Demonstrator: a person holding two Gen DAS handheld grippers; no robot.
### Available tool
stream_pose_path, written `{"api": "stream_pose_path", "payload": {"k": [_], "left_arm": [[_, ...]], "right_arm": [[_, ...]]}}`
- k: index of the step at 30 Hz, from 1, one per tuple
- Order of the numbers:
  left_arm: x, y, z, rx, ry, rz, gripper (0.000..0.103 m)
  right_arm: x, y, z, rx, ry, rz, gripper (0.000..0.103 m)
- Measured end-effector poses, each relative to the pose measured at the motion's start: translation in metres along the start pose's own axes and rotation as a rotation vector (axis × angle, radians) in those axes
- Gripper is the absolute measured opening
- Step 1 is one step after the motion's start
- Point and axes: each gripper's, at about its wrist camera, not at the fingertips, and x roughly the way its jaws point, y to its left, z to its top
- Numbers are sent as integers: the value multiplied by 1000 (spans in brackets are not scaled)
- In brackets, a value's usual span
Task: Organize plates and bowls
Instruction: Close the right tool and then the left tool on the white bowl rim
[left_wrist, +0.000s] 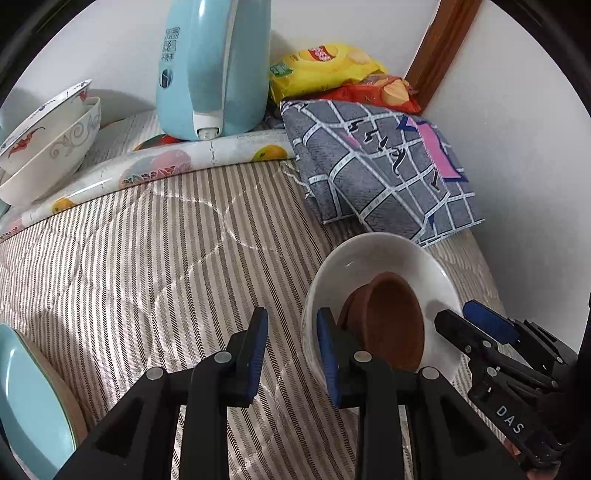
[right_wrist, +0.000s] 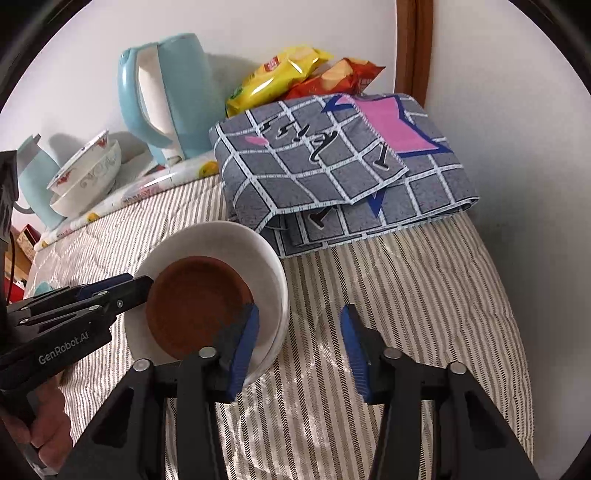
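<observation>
- We see one white bowl on the striped cloth, just in front of a folded grey checked cloth. In it lies one brown dish, tilted against the wall.
- At the back, two patterned bowls sit nested, the upper one tipped, beside a pale blue kettle.
- One pale blue plate shows at the left edge.
- Behind the checked cloth we count two snack bags, one yellow and one red.
- The left gripper reads "GenRobot.AI". Its jaws stand narrowly apart at the bowl's rim with cloth showing between them; whether one pad touches the bowl, we cannot tell.
- The right gripper reads "DAS". Its jaws are spread across the bowl's near wall, one pad inside over the brown dish, the other outside over the cloth.
- The kettle's writing is too small for us to read.
</observation>
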Motion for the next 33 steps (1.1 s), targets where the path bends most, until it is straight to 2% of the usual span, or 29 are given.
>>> {"api": "stream_pose_path", "payload": {"k": [15,20,33], "left_arm": [[13,-3,-3,2,10,14,26],[16,-4,-4,17,16,2,26],[21,-7,-2,17,37,11,26]], "right_arm": [[15,2,4,-34,32,-7,40],[18,3,4,-42,35,-40,50],[26,-1,4,-2,67,-14,58]]}}
